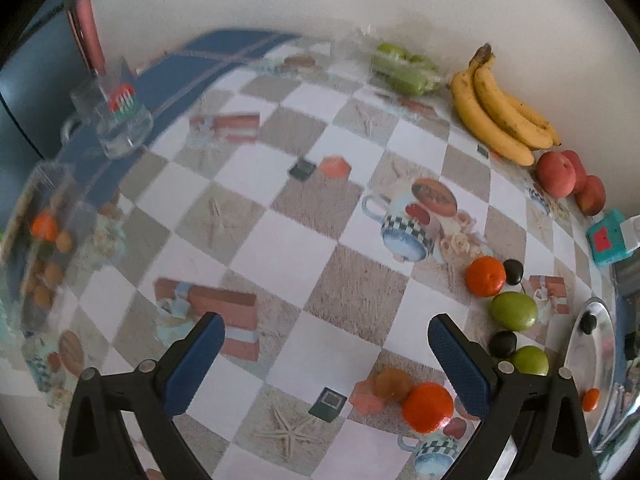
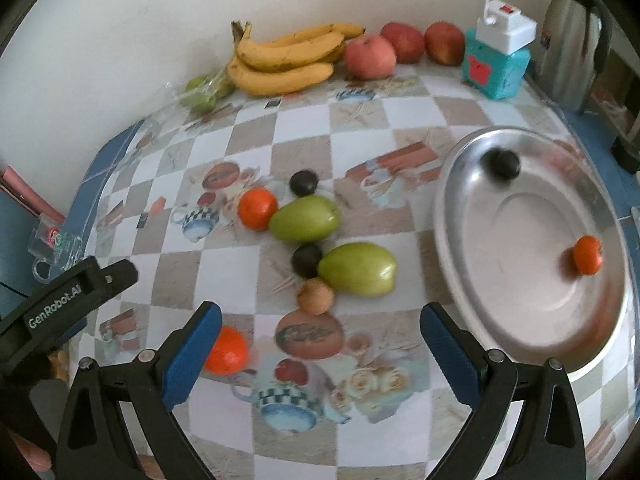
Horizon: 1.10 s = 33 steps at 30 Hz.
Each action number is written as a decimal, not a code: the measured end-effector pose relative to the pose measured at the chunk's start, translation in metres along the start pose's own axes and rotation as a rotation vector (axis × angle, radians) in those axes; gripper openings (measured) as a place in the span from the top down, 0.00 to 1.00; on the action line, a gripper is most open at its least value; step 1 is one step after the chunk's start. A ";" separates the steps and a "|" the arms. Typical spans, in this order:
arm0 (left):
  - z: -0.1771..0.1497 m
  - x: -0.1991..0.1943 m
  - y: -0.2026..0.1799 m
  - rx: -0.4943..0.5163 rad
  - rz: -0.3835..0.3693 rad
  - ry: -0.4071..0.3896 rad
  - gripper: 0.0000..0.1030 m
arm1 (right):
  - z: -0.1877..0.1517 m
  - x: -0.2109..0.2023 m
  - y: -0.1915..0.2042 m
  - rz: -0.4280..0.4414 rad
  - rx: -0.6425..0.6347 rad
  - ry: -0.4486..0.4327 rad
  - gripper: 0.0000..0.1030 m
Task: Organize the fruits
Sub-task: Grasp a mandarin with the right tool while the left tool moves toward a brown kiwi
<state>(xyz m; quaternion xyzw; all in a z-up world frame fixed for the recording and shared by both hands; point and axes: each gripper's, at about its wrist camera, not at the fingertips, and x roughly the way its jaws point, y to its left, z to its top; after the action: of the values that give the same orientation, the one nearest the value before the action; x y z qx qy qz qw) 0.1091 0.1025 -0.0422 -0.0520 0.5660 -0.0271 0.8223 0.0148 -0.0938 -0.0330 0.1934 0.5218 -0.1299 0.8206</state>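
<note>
- Your right gripper [image 2: 320, 344] has its jaws spread wide and holds nothing; your left gripper [image 1: 326, 354] is likewise wide open and empty.
- The loose fruits lie on the table [image 2: 400, 216] just ahead of the right jaws: a brown nut-like fruit [image 2: 316, 296] nearest, then a green fruit [image 2: 358, 268] touching a dark plum [image 2: 306, 260].
- The metal tray [image 2: 480, 280], ahead and right of the right jaws, already carries a tangerine [image 2: 587, 255] and a dark fruit [image 2: 502, 164].
- Risk: the fruits touch each other, so closing on one may nudge its neighbours.
- Risk: round fruit probably rolls across the smooth tray.
</note>
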 end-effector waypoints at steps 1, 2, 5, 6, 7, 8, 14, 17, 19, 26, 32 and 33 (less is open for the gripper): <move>-0.001 0.004 0.003 -0.016 -0.005 0.017 0.00 | -0.001 0.002 0.004 0.006 -0.010 0.010 0.03; -0.001 0.007 0.006 -0.034 -0.004 0.032 0.00 | -0.002 0.004 0.009 0.012 -0.023 0.022 0.03; -0.002 0.015 0.015 -0.074 0.003 0.060 0.00 | -0.005 0.009 0.020 0.031 -0.054 0.044 0.04; -0.002 0.017 0.017 -0.082 0.007 0.064 0.00 | -0.007 0.012 0.024 0.037 -0.067 0.057 0.06; -0.002 0.019 0.021 -0.095 0.016 0.071 0.00 | -0.009 0.014 0.027 0.042 -0.076 0.068 0.10; -0.002 0.020 0.023 -0.105 0.022 0.074 0.00 | -0.010 0.018 0.030 0.050 -0.084 0.081 0.13; -0.001 0.023 0.037 -0.158 0.034 0.080 0.00 | -0.016 0.033 0.044 0.100 -0.106 0.147 0.24; -0.001 0.023 0.039 -0.163 0.032 0.082 0.00 | -0.017 0.038 0.048 0.130 -0.098 0.164 0.25; -0.001 0.024 0.039 -0.167 0.025 0.086 0.00 | -0.017 0.041 0.051 0.139 -0.102 0.173 0.31; 0.000 0.023 0.037 -0.161 0.011 0.086 0.00 | -0.020 0.048 0.058 0.179 -0.113 0.206 0.52; 0.001 0.023 0.034 -0.159 0.004 0.086 0.00 | -0.020 0.048 0.058 0.192 -0.110 0.202 0.58; 0.001 0.023 0.034 -0.158 0.004 0.086 0.00 | -0.019 0.048 0.057 0.188 -0.109 0.198 0.60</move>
<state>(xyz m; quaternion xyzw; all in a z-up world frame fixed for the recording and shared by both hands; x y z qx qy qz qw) 0.1179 0.1342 -0.0667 -0.1146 0.6012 0.0172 0.7907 0.0429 -0.0349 -0.0733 0.2083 0.5862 -0.0040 0.7829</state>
